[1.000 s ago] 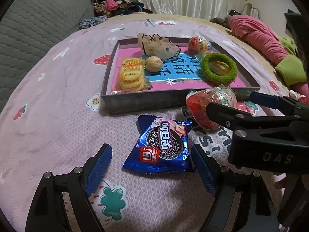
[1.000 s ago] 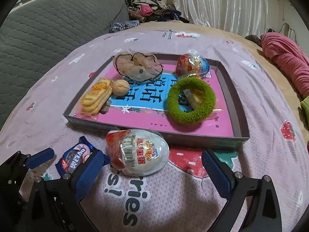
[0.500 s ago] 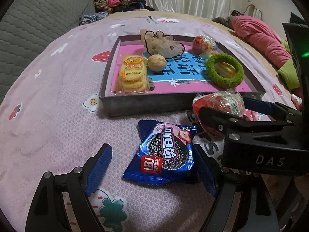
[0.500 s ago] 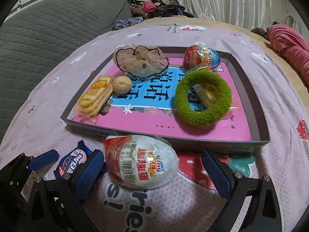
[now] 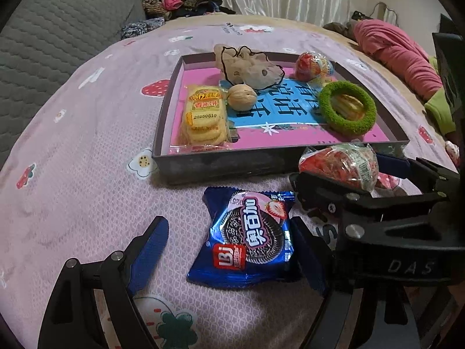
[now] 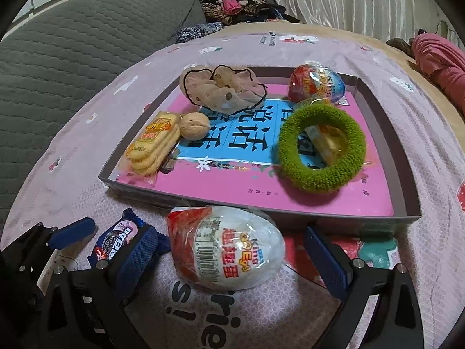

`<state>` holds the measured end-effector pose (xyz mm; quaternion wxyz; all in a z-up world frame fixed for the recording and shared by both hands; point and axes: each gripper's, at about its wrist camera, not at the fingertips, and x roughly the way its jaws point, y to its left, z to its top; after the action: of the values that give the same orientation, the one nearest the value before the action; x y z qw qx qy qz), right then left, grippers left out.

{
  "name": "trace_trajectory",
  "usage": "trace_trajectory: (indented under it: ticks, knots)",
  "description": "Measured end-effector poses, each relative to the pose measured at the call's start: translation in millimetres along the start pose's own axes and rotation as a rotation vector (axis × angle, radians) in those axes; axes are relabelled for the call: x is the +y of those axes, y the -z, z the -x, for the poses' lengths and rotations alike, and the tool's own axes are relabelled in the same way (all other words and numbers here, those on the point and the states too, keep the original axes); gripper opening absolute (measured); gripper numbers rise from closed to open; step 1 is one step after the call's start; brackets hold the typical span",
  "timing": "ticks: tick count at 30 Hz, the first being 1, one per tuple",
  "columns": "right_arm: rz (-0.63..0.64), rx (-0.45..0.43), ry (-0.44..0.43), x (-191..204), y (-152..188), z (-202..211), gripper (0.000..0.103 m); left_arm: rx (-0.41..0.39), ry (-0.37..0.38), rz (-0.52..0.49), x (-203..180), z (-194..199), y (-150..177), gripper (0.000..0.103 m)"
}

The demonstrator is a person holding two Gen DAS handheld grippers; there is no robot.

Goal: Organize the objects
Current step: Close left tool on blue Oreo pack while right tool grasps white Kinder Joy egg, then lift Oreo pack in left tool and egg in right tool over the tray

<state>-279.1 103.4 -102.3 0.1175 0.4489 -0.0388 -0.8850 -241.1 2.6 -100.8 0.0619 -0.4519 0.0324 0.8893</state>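
Observation:
A blue cookie packet (image 5: pixel 251 234) lies on the pink bedsheet, between the fingers of my open left gripper (image 5: pixel 232 250); the right finger is close to its edge. It also shows in the right wrist view (image 6: pixel 117 240). A wrapped red-and-white chocolate egg (image 6: pixel 228 248) lies between the fingers of my open right gripper (image 6: pixel 232 257), just in front of the grey tray (image 6: pixel 405 174). The egg also shows in the left wrist view (image 5: pixel 341 165). The tray (image 5: pixel 162 125) holds a biscuit pack (image 5: pixel 203 115), a walnut (image 5: pixel 241 97), a beige scrunchie (image 5: pixel 250 67), a green ring (image 5: pixel 347 107) and another wrapped egg (image 5: pixel 314 65).
A grey quilted headboard (image 6: pixel 72 58) rises at the left. Piled clothes (image 6: pixel 232 3) lie at the far end of the bed, and a pink garment (image 5: pixel 398 55) lies at the right. The right gripper's body (image 5: pixel 392 232) crosses the left wrist view.
Both grippers have moved forward and lower toward the bed. The cookie packet and the egg now sit deeper between the fingers. Nothing has been gripped.

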Motion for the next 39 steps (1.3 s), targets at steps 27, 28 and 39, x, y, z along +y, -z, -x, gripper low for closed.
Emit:
trace_trajectory:
  ticks: [27,28,39]
  knots:
    - [-0.037,-0.059,-0.061,-12.2,2.8,41.1,0.060,0.010,0.077,0.000,-1.7,15.7,1.9,0.054]
    - [-0.046,-0.066,-0.058,-14.8,2.5,47.7,0.060,0.009,0.078,-0.003,-1.5,20.4,0.8,0.054]
    - [0.012,-0.193,-0.008,-2.0,-31.4,140.4,0.060,-0.107,0.066,-0.026,-0.1,101.1,-44.4,0.054]
